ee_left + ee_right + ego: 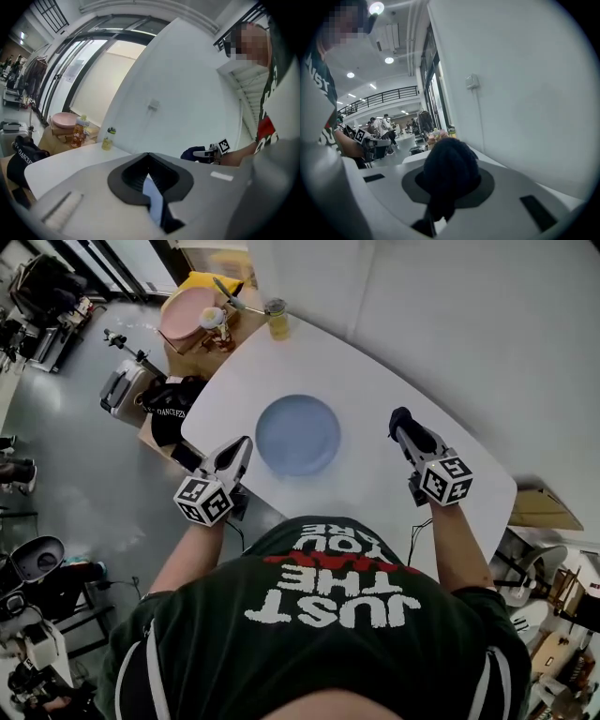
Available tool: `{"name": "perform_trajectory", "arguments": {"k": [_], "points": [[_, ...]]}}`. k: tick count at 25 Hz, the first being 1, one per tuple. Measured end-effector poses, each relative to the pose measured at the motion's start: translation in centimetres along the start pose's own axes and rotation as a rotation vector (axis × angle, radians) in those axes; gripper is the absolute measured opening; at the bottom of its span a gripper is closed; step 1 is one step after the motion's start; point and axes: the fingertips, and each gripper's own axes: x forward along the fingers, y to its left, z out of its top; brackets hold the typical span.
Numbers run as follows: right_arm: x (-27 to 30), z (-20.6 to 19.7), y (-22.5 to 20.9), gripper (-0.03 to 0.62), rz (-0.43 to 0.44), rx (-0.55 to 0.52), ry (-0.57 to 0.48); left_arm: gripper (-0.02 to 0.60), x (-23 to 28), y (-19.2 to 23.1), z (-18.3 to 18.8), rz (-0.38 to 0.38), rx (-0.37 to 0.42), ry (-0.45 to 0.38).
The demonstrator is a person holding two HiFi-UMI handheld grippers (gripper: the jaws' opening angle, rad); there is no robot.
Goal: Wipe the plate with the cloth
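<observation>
Holding: right gripper clenched on dark cloth
Left gripper: clenched, empty, lower left of frame
Plate: blue, frame centre, on white table

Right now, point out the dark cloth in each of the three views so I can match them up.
Head view: the dark cloth is right of centre, just right of the blue plate.
Left gripper view: a small dark bundle, right of centre, beyond the jaws.
Right gripper view: centre of the picture, clamped between the jaws.
Shared landmark: the yellow bottle at the far end of the white table.
</observation>
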Motion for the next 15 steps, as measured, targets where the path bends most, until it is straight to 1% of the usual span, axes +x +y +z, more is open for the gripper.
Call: {"name": "perform_trajectory", "arguments": {"k": [7,15], "points": [[-0.08,-0.35,0.0,0.057,-0.006,-0.018,0.017,0.008,0.41,-0.27,-0.14,0.013,0.0,0.022],[-0.09,-0.76,0.3,0.057,0.004,-0.019,0.025,0.008,0.59,-1.05,-0.74,-0.002,0.014,0.051]]}}
